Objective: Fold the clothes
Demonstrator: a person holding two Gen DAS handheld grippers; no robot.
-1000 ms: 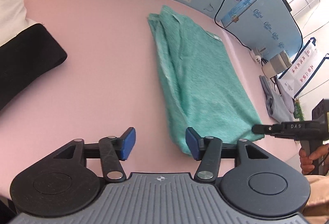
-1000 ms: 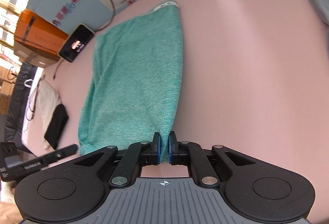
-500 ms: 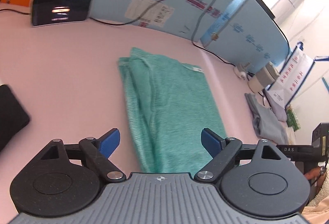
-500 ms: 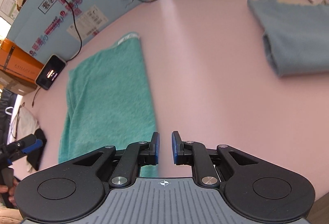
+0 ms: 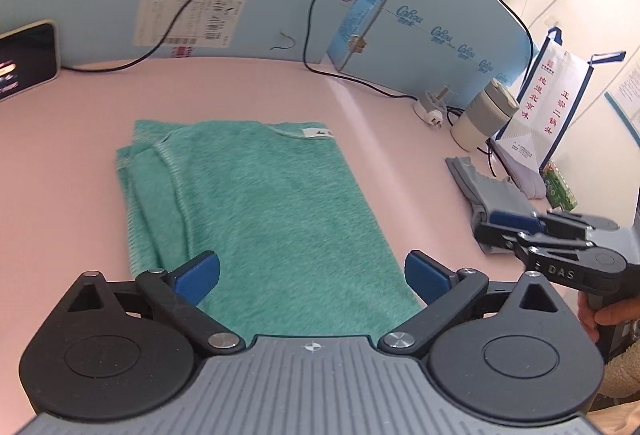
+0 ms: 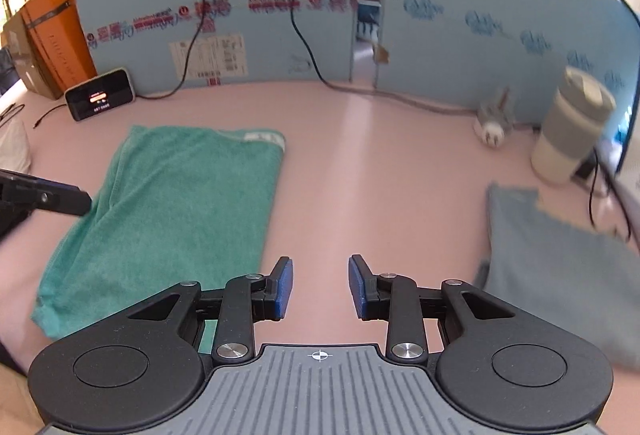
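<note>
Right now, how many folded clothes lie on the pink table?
2: the green garment lies left of centre, and the grey garment lies at the right edge, near the cup. Others may lie outside the view.

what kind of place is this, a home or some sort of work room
Probably a makeshift work or recording room, not a home: a pink table fenced by light blue printed foam boards, cables hanging down them, and an orange cardboard box at the side.

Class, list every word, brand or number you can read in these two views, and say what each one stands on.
"DAS": on the right gripper, seen in the left wrist view.
"CaBou": repeated on the blue board.
"地道北京味" and "正宗二锅头": on the white bag.
Framed black characters on the board, in the right wrist view: mirrored, not legible.
Shipping label, red print, phone screen, garment tag: too small or blurred.
</note>
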